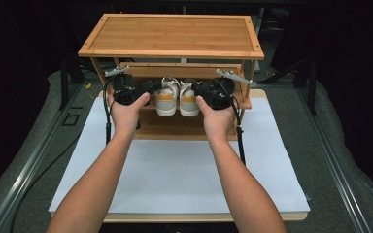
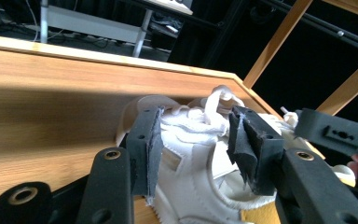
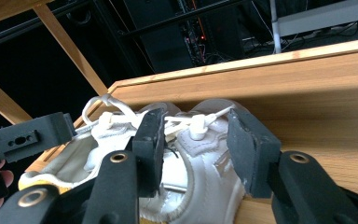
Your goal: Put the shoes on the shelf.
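A pair of white shoes with tan heels stands side by side on the middle shelf (image 1: 148, 108) of a bamboo shoe rack (image 1: 172, 36). My left gripper (image 1: 151, 87) reaches in from the left around the left shoe (image 1: 166, 99). In the left gripper view, my left gripper (image 2: 196, 126) straddles that shoe (image 2: 191, 186) with its pads wide apart, open. My right gripper (image 1: 197, 88) comes in from the right at the right shoe (image 1: 188, 101). In the right gripper view, my right gripper (image 3: 198, 135) brackets the laced top of that shoe (image 3: 200, 172), also open.
The rack stands at the far end of a white board (image 1: 184, 170) on the table. Its top shelf overhangs both hands, and slanted side posts (image 1: 245, 92) flank the shelf. A lower shelf (image 1: 175, 130) lies under the shoes. Dark floor and metal rails surround the table.
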Action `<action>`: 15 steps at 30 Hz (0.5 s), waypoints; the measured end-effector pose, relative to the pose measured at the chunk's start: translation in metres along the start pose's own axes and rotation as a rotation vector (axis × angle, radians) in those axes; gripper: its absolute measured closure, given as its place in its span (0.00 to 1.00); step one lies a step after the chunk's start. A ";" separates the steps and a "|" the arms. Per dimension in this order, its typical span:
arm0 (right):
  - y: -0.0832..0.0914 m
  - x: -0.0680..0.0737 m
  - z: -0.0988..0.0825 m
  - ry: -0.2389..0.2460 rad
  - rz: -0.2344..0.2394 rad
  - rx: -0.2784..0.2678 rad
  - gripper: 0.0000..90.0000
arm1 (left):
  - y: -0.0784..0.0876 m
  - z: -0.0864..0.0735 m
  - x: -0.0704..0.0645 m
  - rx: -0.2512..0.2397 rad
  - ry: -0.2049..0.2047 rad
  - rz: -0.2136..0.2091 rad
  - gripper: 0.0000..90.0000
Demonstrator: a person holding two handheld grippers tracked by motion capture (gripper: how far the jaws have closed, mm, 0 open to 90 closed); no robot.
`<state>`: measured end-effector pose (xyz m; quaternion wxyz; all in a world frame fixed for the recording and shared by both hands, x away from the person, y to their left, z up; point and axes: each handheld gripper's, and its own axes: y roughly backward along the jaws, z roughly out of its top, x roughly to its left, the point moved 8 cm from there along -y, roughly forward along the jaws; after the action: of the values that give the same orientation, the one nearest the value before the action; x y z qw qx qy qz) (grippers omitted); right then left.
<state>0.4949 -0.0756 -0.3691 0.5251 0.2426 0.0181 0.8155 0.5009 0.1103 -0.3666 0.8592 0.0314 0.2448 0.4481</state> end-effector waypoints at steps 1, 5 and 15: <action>0.002 -0.001 0.001 0.004 -0.005 -0.001 0.63 | 0.002 0.001 0.001 -0.001 -0.001 0.003 0.60; 0.008 -0.003 0.002 0.010 -0.005 -0.003 0.65 | 0.007 0.001 0.002 0.004 -0.022 0.018 0.64; 0.020 -0.011 -0.003 0.054 -0.026 0.001 0.70 | 0.018 -0.012 0.012 0.030 -0.017 0.003 0.78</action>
<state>0.4807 -0.0935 -0.3707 0.5349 0.2207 0.0359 0.8148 0.4877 0.1281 -0.3771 0.8600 0.0483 0.2443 0.4454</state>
